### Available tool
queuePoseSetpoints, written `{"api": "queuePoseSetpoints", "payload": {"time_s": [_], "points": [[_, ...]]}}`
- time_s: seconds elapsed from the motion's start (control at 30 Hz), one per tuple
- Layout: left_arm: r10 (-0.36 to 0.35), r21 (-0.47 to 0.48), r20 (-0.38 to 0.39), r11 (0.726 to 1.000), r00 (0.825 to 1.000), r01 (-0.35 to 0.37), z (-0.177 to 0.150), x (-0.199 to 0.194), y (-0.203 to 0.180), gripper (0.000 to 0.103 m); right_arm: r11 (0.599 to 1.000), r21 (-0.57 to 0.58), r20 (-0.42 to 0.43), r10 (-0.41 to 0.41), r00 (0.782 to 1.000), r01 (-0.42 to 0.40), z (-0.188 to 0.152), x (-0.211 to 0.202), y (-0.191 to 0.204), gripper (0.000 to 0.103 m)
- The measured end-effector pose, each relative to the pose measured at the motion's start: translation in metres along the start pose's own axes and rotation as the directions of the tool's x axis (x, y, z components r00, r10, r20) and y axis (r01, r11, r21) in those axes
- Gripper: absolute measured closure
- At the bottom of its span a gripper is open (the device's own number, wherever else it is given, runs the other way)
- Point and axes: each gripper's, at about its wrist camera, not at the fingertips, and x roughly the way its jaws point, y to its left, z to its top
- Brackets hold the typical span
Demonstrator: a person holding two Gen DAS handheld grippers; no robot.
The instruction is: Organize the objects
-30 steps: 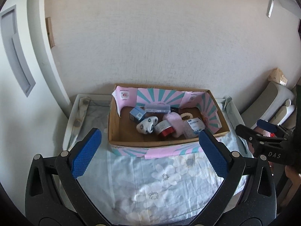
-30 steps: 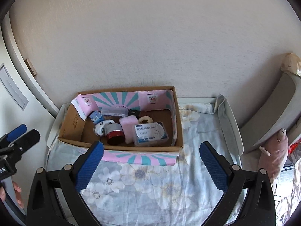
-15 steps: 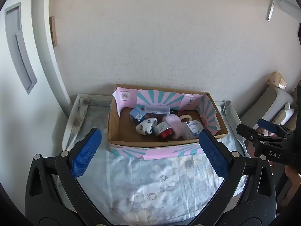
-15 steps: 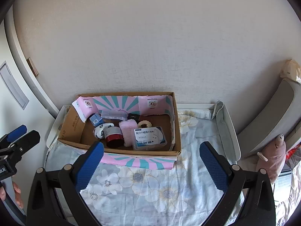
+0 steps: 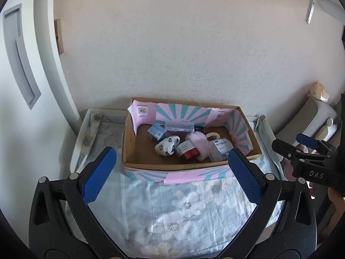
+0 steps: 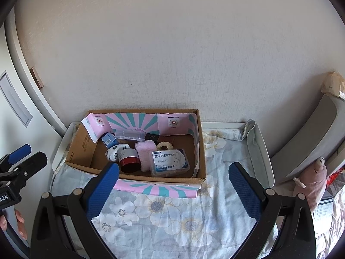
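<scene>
Both claws, left gripper [image 5: 172,172] and right gripper [image 6: 173,188], hang spread apart and empty near the box [image 6: 138,178], where the jar [image 6: 129,160], sock [image 6: 114,151] and floss case [image 6: 170,161] already sit (little seems left).

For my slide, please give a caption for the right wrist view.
Open right claw hovers over floral cloth before a cardboard box of small items.
</scene>
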Motion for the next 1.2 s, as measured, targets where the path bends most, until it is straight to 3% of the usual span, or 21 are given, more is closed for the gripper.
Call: {"api": "queuePoseSetpoints", "payload": {"time_s": [1.2], "points": [[-0.016,0.029,-0.010,0.999,1.000,0.017,-0.0001,-0.0010,-0.0044,0.000,1.000,0.015,0.010,-0.005,1.000,0.005,0.0001,-0.0021,-0.0068,0.001]]}}
